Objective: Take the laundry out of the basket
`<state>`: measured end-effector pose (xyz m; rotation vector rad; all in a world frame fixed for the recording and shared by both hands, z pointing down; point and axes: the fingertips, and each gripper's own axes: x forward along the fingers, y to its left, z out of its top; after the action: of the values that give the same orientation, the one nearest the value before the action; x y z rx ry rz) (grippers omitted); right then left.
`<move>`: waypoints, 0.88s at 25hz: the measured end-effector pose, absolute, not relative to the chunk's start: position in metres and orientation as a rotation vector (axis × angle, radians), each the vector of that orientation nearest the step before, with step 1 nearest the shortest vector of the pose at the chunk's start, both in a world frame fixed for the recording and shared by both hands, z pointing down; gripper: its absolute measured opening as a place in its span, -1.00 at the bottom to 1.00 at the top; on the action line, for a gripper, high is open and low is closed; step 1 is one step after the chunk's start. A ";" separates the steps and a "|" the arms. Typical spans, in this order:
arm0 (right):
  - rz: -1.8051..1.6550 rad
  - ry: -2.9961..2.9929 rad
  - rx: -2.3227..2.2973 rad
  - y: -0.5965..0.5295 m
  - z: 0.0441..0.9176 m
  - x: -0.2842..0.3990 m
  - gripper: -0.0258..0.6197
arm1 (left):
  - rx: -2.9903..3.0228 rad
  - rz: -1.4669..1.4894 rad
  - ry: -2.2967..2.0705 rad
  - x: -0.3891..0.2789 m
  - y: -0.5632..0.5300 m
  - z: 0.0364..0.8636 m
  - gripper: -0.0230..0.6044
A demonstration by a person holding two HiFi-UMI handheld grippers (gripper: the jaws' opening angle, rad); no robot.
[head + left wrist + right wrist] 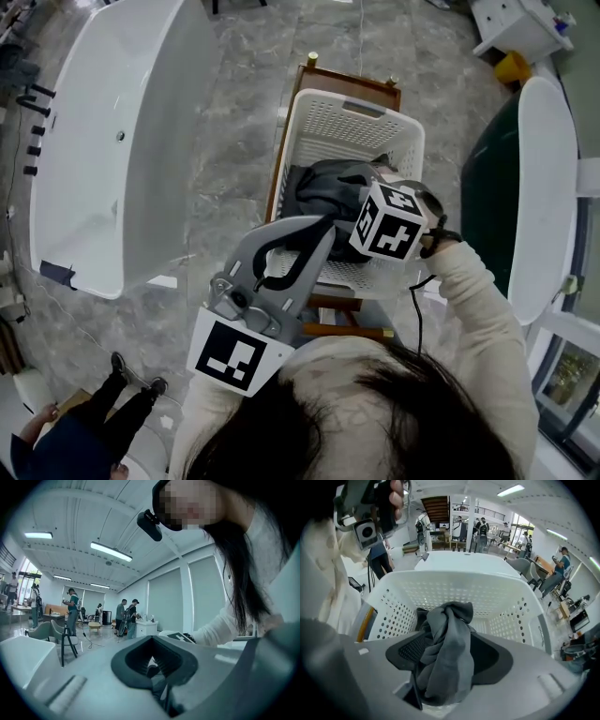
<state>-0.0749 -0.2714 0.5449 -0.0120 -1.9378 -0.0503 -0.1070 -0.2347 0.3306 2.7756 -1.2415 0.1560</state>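
Note:
A white perforated laundry basket (347, 108) (459, 590) stands on a wooden stand. A dark grey garment (323, 183) lies bunched inside it. My right gripper (370, 187), with its marker cube on top, reaches into the basket from the right. In the right gripper view a fold of the grey garment (447, 639) runs down between the jaws, and the right gripper (445, 667) is shut on it. My left gripper (323, 230) hovers at the basket's near rim with its jaws together. The left gripper view looks up at the ceiling, and nothing shows clamped in the left gripper (157, 667).
The wooden stand (347, 80) carries the basket on a grey marble floor. A white bathtub (112, 141) lies to the left and a dark green, white-rimmed tub (539, 187) to the right. A seated person's legs (103, 412) are at bottom left. Several people stand far off.

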 end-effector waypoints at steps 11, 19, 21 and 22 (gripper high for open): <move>-0.123 -1.711 -0.047 -0.276 0.625 -0.066 0.34 | 2.761 0.182 -1.210 -0.109 -0.244 0.345 -0.92; -0.144 -1.589 -0.074 -0.262 0.676 -0.054 0.44 | 2.750 0.195 -1.222 -0.112 -0.249 0.349 -0.92; -0.166 -1.586 -0.068 -0.258 0.679 -0.054 0.36 | 2.744 0.192 -1.229 -0.116 -0.250 0.349 -0.93; -0.177 -1.585 -0.064 -0.257 0.680 -0.054 0.30 | 2.739 0.188 -1.235 -0.118 -0.250 0.348 -0.93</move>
<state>-0.0542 -0.2566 0.6800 -0.0644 -1.5855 -0.1771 -0.1175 -0.2497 0.3485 2.7388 -1.2351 0.1876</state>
